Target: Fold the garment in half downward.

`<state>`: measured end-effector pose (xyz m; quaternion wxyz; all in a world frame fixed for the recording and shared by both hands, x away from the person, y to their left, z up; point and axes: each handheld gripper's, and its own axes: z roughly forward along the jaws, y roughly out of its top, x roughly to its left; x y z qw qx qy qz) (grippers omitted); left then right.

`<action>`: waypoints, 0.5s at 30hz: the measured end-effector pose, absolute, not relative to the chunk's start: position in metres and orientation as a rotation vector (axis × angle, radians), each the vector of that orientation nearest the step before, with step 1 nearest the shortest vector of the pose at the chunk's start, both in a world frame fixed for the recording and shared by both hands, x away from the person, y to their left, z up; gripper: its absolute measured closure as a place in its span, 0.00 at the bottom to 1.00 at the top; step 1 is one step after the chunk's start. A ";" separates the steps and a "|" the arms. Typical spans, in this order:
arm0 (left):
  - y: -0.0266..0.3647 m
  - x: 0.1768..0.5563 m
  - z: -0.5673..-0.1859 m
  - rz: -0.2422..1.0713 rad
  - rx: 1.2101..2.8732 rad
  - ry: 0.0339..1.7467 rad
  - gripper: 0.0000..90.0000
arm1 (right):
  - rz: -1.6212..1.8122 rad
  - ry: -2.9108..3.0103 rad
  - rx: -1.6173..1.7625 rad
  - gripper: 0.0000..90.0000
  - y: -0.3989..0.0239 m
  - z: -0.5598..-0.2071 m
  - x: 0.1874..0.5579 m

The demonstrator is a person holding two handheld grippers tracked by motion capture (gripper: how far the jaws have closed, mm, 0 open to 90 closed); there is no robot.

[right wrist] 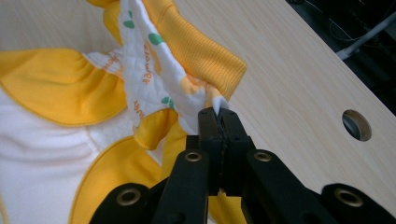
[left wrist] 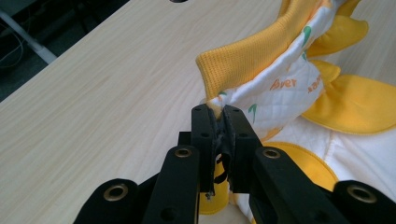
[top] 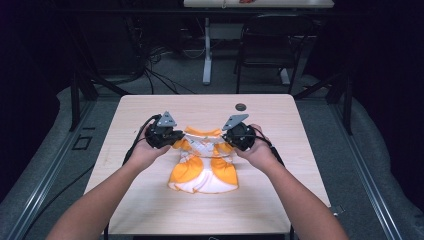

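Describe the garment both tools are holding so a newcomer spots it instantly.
On the light wooden table, between the person's two hands, lies a small garment. It is white quilted cloth with yellow ruffles and a ribbed yellow collar, the sole bright thing there.

I see a pale wood-grain square table [top: 150, 200] under even light, with a round cable hole [top: 241, 106] near its far edge. Beyond the table stands a black metal-framed chair [top: 270, 45], and left of the chair a white desk leg [top: 207, 50]. Black cables [top: 155, 75] trail over grey carpet [top: 60, 145] left of that leg. The room behind is dark.
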<state>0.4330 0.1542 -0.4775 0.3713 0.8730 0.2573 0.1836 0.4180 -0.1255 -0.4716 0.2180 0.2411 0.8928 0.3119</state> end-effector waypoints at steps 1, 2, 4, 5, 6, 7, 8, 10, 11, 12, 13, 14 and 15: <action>0.155 0.432 -0.478 0.466 2.243 0.658 0.93 | 0.868 2.472 0.666 0.99 -0.125 -0.473 0.416; 0.155 0.431 -0.479 0.467 2.240 0.655 0.93 | 0.875 2.476 0.662 0.99 -0.126 -0.474 0.414; 0.155 0.428 -0.481 0.460 2.251 0.651 0.93 | 0.860 2.489 0.652 0.99 -0.126 -0.476 0.412; 0.155 0.426 -0.482 0.461 2.251 0.643 0.93 | 0.860 2.489 0.652 0.99 -0.126 -0.476 0.412; 0.156 0.423 -0.486 0.452 2.244 0.642 0.93 | 0.847 2.497 0.648 0.99 -0.126 -0.477 0.409; 0.156 0.423 -0.486 0.452 2.244 0.642 0.93 | 0.847 2.497 0.648 0.99 -0.126 -0.477 0.409; 0.156 0.421 -0.488 0.442 2.246 0.644 0.93 | 0.852 2.498 0.651 0.99 -0.126 -0.478 0.408; 0.157 0.418 -0.492 0.442 2.246 0.636 0.93 | 0.875 2.507 0.670 0.99 -0.128 -0.483 0.404; 0.157 0.416 -0.493 0.430 2.247 0.631 0.93 | 0.867 2.514 0.668 0.99 -0.129 -0.484 0.403; 0.157 0.413 -0.496 0.420 2.253 0.627 0.93 | 0.865 2.516 0.667 0.99 -0.128 -0.486 0.400; 0.157 0.413 -0.496 0.420 2.253 0.627 0.93 | 0.865 2.516 0.667 0.99 -0.128 -0.486 0.400; 0.157 0.410 -0.499 0.416 2.261 0.622 0.93 | 0.851 2.524 0.656 0.99 -0.127 -0.488 0.396; 0.157 0.410 -0.499 0.416 2.261 0.622 0.93 | 0.851 2.524 0.656 0.99 -0.127 -0.488 0.396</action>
